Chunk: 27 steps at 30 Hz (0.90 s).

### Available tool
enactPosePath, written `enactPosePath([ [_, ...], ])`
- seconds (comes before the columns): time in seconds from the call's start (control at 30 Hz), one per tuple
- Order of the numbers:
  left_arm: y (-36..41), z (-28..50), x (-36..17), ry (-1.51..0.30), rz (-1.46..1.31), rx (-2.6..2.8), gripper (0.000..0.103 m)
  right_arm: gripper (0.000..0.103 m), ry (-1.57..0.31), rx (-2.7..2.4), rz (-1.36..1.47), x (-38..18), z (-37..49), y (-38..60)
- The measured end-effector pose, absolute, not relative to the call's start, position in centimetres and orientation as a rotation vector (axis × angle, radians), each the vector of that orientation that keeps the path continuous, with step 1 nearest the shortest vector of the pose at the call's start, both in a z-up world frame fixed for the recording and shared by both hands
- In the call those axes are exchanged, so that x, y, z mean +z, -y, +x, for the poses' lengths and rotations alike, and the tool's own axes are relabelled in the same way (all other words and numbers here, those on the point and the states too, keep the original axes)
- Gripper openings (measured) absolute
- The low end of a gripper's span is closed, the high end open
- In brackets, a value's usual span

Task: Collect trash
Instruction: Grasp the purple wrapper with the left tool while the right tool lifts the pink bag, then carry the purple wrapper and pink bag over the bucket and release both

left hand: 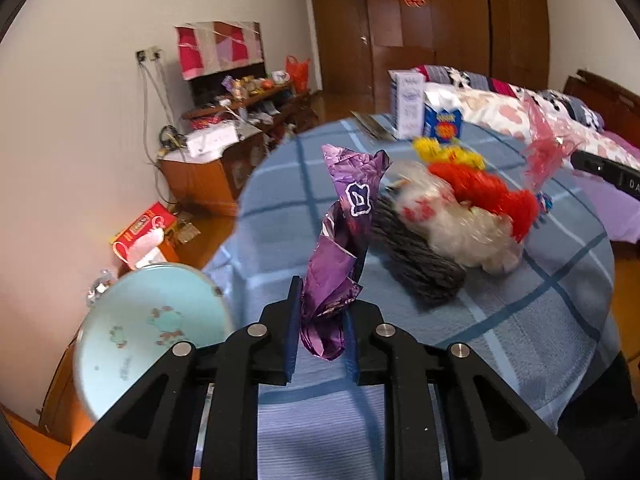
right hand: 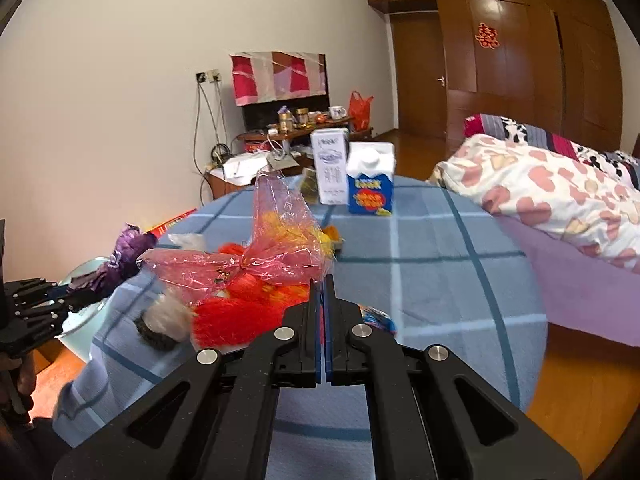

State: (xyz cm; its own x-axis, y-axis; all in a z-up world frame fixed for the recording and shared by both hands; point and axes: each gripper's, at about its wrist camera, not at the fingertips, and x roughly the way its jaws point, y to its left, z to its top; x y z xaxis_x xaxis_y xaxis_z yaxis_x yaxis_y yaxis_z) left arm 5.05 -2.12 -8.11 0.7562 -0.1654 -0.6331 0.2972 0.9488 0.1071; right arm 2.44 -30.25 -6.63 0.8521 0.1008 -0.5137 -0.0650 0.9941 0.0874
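Purple wrapper (left hand: 340, 248), yarn skeins (left hand: 424, 276) behind, cartons (right hand: 370, 184) beyond.

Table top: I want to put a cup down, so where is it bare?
Bare blue cloth lies right of the red yarn, in front of the blue carton. The left part is crowded with yarn and wrappers.

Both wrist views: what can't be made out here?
- Left wrist view: light blue bin, its lower part is cut off behind the left gripper.
- Left wrist view: white wad is motion-blurred.
- Right wrist view: blue item is mostly hidden behind the right gripper.
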Motion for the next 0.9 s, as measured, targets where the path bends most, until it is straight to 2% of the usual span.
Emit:
enactPosePath([
  [0.9,-9.0,4.7,-6.8,-0.645,0.175,0.030,0.018,0.002,-0.559,0.307,-0.050,-5.9,9.6,16.0],
])
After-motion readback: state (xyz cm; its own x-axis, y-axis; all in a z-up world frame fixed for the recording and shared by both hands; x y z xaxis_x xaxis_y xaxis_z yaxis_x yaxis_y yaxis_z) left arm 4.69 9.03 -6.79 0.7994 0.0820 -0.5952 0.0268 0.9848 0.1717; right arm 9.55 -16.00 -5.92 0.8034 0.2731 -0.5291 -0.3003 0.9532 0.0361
